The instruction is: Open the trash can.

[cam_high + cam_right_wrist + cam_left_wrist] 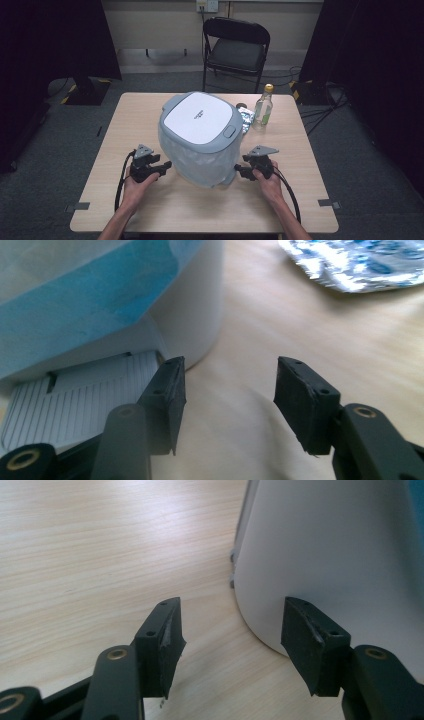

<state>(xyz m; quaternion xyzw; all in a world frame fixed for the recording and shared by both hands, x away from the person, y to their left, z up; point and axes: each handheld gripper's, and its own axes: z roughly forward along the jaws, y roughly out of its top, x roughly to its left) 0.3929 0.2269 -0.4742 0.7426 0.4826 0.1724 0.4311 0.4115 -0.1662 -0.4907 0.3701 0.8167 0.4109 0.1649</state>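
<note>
The lidded bin (200,137) stands upright mid-counter (125,120), its long axis vertical, lid button toward the bottle (263,107). The left gripper (162,167) and right gripper (239,170) flank its base, fingers (165,640) spread, pinching nothing

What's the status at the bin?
Left tongs and right tongs open, flanking the bin. Nothing gripped. Bottle and foil pack behind, clear.
</note>
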